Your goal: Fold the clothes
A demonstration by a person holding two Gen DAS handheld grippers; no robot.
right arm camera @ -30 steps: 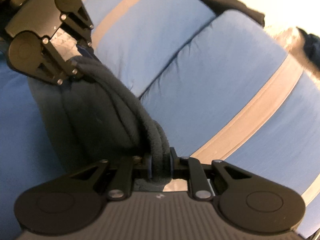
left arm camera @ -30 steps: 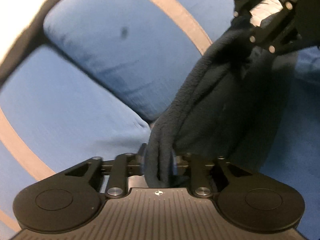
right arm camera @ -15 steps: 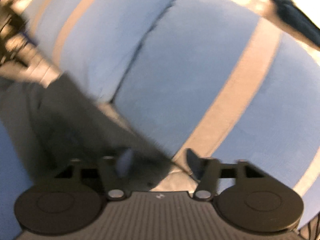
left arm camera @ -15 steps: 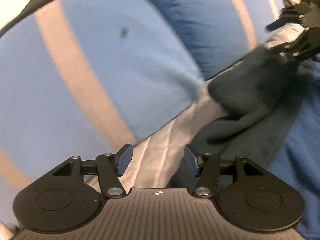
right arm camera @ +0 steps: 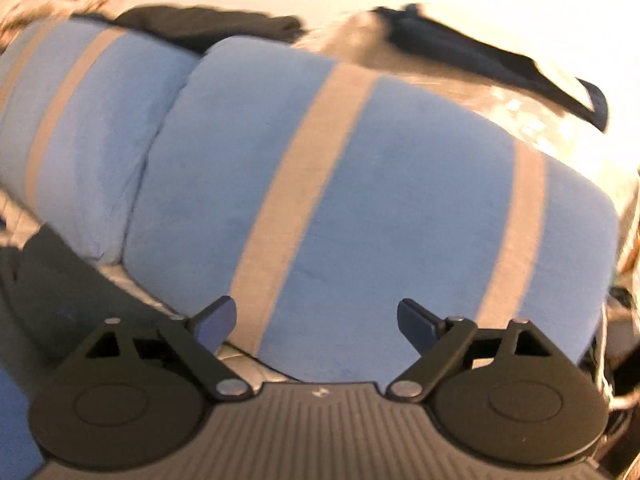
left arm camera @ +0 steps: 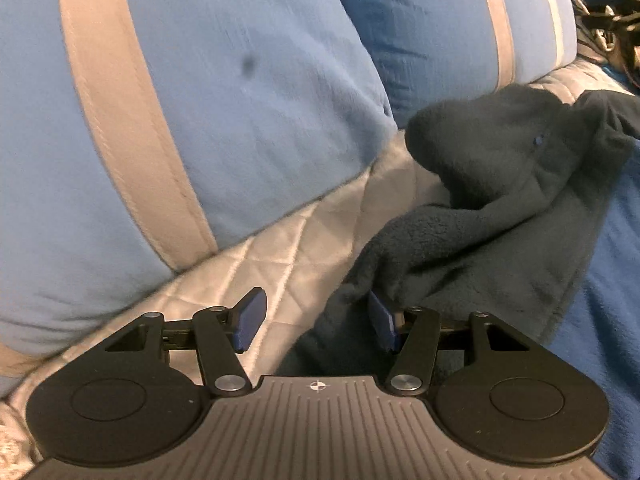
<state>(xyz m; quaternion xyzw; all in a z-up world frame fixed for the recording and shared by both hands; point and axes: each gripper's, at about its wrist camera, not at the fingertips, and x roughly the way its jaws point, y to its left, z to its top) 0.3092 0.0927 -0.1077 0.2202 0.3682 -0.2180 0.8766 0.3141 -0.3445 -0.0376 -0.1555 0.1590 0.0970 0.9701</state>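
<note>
left gripper (left arm camera: 316, 326) open, let go of dark fleece garment (left arm camera: 500, 200) since 1 s ago | right gripper (right arm camera: 316, 320) also open, empty, facing striped blue pillows (right arm camera: 360, 200) | garment bunched on quilt at left view's 2 o'clock | likely set down, fold loose

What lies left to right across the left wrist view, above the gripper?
Left pillow → right pillow → dark fleece garment → blue blanket.

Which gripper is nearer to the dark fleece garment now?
Left. The left gripper is open at the dark fleece garment; the right gripper faces the blue pillow, garment off to its side.
</note>
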